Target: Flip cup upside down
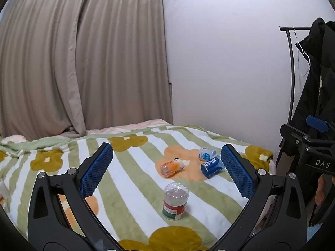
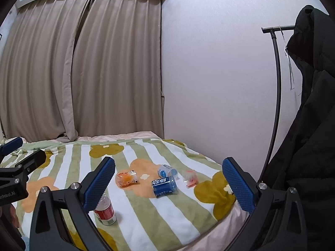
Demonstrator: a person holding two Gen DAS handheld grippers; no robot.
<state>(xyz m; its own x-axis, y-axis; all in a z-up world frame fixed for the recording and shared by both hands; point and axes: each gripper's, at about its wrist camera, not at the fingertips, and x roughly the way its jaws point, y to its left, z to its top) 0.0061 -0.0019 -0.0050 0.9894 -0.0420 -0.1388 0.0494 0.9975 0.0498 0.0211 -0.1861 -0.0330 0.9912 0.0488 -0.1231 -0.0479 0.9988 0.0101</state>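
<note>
Both grippers – left gripper (image 1: 166, 170), right gripper (image 2: 168, 185) – spread wide, empty. Inverted cup (image 1: 175, 201) stands ahead of the left; three cups – orange cup (image 1: 172, 167), blue cup (image 1: 211, 167), white cup (image 1: 206, 154) – lie toppled beyond on the blanket (image 1: 129, 167).

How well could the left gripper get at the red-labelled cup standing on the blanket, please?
Probably well: the left gripper is open, the red-labelled cup stands straight ahead between its fingers, and nothing on the blanket blocks the way.
</note>
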